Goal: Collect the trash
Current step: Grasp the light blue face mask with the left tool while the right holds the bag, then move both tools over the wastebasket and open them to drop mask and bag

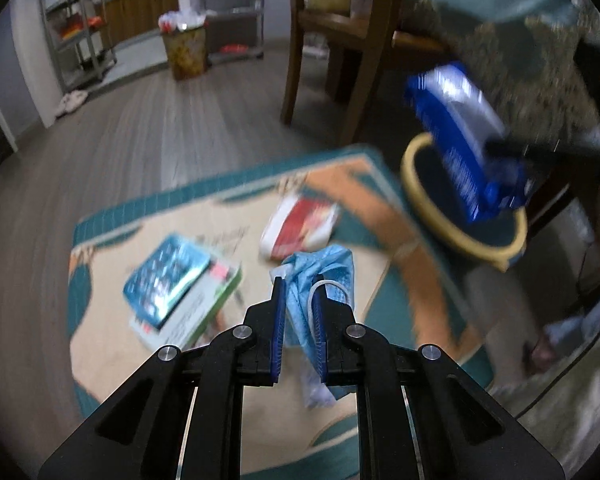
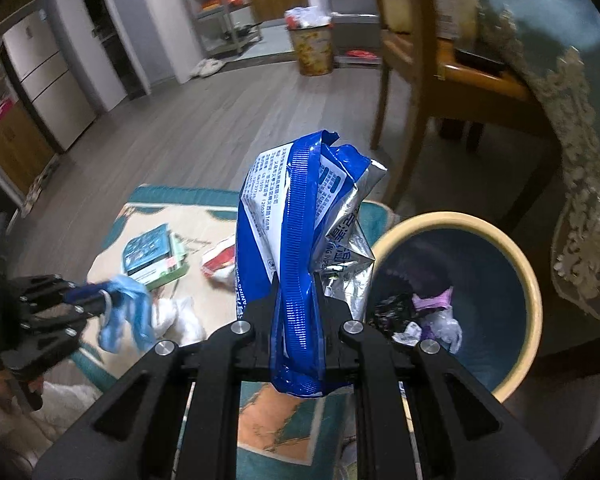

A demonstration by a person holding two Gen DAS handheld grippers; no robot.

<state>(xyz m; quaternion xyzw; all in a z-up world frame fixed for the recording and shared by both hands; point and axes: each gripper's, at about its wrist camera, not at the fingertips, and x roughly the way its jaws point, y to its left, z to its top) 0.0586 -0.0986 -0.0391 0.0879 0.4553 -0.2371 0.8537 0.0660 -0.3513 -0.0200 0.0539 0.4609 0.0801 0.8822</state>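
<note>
L hand-held gripper (image 1: 300,300) is clamped on a crumpled light-blue face mask (image 1: 320,276), pads pinching the cloth w/ the white ear loop caught at the R pad; the mask hangs just above the mat (image 1: 228,220), rest of it drooping below the jaws. R hand-held gripper (image 2: 298,292) is closed tight on a blue/silver wipes wrapper (image 2: 300,208), gripped low on the blue crimped seam, the bulk standing up past the fingertips. Bin (image 2: 516,264) w/ cream rim sits at approx 3 o'clock of the R gripper, near but not under the wrapper; some trash already inside. Still on the mat: red/white packet (image 1: 300,226) at 12 o'clock of the L gripper, boxes (image 1: 180,288) at 10 o'clock, white crumpled stuff (image 2: 180,316) beside the mask in R wrist view. Handling, judged: mask is v. light, soft, floppy, won't slip much, loop may snag on the pad at release. Wrapper is light, thin, crinkly foil, slick; the seam is the stiffest spot, good hold there. Neither fragile. Next prob. carry both over the bin, open.
</note>
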